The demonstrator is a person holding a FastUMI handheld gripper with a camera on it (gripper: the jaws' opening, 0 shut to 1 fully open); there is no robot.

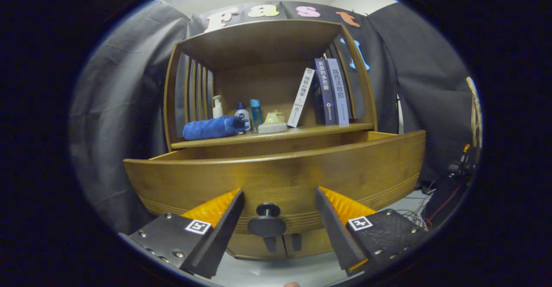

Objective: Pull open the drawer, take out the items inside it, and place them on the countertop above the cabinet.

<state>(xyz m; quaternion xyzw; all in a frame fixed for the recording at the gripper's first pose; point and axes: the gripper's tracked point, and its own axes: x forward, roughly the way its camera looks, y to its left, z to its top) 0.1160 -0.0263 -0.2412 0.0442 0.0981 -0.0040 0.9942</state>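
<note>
A wooden cabinet's drawer point(276, 175) is pulled out toward me, its front panel wide across the view. The round dark knob point(267, 222) on that front sits between my fingers, untouched by either. My gripper point(278, 200) is open, its fingers spread to both sides of the knob. The drawer's inside is hidden behind its front panel. Above it runs the countertop point(310, 130) of the cabinet, under a wooden shelf hood.
On the countertop lie a rolled blue towel point(213, 128), a pump bottle point(217, 106), two small bottles point(243, 114), a pale block with a yellowish object point(273, 123), and three books point(327, 92) leaning at the right. Cables point(424, 211) trail on the floor at the right.
</note>
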